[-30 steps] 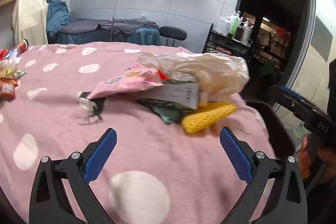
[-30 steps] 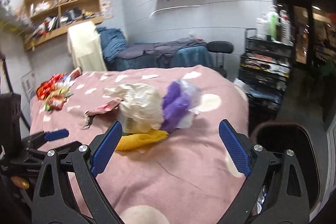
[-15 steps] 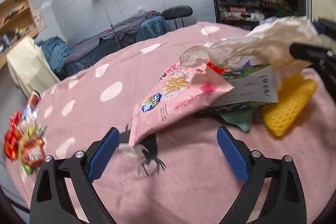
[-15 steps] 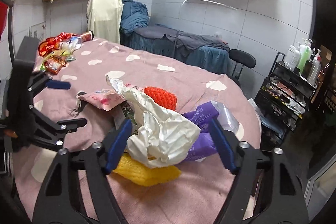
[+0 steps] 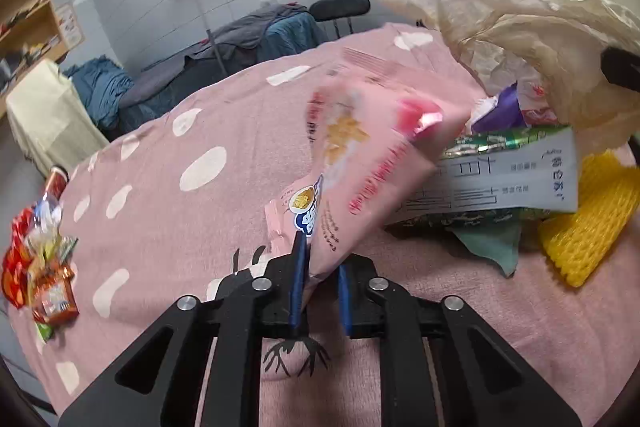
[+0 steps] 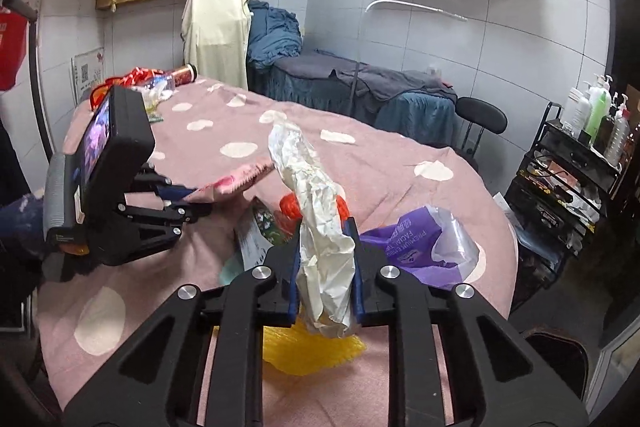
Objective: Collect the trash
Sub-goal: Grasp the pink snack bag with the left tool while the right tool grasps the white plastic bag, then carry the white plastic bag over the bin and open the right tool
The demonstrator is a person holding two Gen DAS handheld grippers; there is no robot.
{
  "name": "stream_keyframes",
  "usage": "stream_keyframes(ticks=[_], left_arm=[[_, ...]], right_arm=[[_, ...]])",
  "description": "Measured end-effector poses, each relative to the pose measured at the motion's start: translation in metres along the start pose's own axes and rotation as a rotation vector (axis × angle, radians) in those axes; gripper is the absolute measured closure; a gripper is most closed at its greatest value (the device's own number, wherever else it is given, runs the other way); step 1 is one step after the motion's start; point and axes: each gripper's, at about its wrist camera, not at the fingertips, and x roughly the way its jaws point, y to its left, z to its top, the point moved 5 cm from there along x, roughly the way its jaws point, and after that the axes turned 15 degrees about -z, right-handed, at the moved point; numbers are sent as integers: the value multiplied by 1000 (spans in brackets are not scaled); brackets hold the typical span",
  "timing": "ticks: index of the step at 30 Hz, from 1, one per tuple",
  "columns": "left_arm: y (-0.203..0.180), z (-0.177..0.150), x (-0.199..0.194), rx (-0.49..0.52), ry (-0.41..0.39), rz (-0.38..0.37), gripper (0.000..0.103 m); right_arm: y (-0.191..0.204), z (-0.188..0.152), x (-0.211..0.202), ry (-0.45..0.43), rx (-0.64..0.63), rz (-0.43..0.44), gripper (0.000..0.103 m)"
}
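A: Left wrist view: what do the left gripper (image 5: 320, 281) fingers hold?

B: They are clamped on the bottom corner of the pink snack bag (image 5: 360, 163), which slants up and away from them over the pink polka-dot tabletop (image 5: 192, 211).

A: And past the pink snack bag?

B: Just behind it lies a green-and-white carton (image 5: 500, 183), with a yellow foam net (image 5: 588, 223) beside that. Above both hangs the crumpled cream paper bag (image 5: 528, 39). Far to the side of the snack bag, at the tabletop's edge, sits a heap of red and orange wrappers (image 5: 36, 275).

A: Right wrist view?

B: The right gripper (image 6: 326, 279) is closing, its fingers pressed on the crumpled cream paper bag (image 6: 316, 211), which stands up between them. A purple plastic bag (image 6: 416, 247) lies just beside it, the yellow foam net (image 6: 308, 351) under it, a red foam net (image 6: 290, 207) behind. Farther off, the left gripper (image 6: 176, 193) holds the pink snack bag (image 6: 236, 183).
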Motion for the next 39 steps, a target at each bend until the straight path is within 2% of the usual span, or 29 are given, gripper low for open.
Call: stream_keyframes(ticks=[5,9,18,22,27,39], left_arm=[[4,-1,-26,-126,-92,-46,94],[-7,4,-43,-150,-153,-67,94],[-46,20,-77,-210,-303,-201,94],[-73,31,-86,-186,-344,-256,94],[-103,45,-87,-153,-365,-328,94],[-178,60,-74,-76,-348,-481,94]], right_arm=[[-6,5,-19,-37,62,15,83],[-11,7,-36,-61,104,27,83],[-37,1,-79,-113,213,11,83],[-60,-8,-99,-125,271,-30,83],[-101,-24,-120,-133,348,-122,83],[-181,-76,-143,-86,469,-337,83]])
